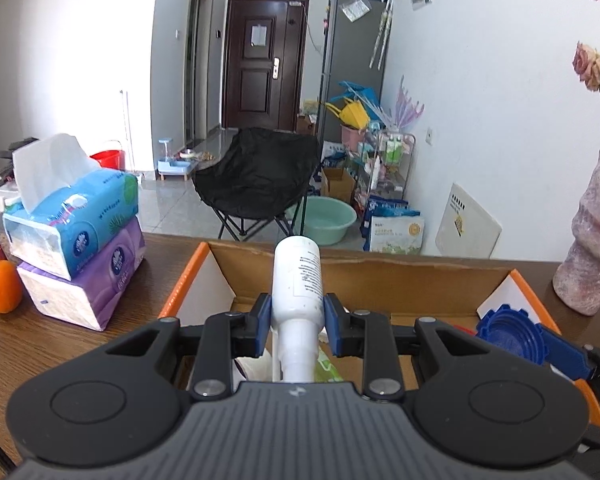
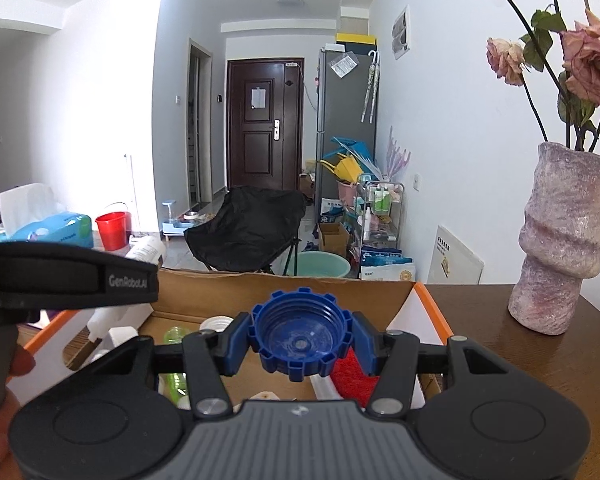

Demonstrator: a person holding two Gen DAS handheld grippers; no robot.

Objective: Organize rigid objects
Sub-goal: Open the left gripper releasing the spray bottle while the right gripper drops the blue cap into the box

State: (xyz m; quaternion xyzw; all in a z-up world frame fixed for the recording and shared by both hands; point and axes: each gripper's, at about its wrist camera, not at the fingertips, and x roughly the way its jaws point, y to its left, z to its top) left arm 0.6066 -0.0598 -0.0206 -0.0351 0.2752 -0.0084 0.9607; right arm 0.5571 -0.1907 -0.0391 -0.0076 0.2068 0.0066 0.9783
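Tools first: the left tool [image 1: 296,320] pinches a white bottle [image 1: 298,280] near its neck, base pointing forward, over the cardboard box [image 1: 380,280]. Beside it, the right tool [image 2: 302,340] clamps a blue ribbed cap [image 2: 300,338], hollow side facing the camera, above the same box on the wooden desk [image 2: 540,360]. Farther right stands a pink vase [image 2: 560,240].

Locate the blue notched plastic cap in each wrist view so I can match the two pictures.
Left wrist view: the blue notched plastic cap sits at the right edge, held in the right claw over the open cardboard box.
Right wrist view: the cap is at centre, clamped between that claw's blue fingers.
Shared landmark: the mottled pink ceramic vase on the right.
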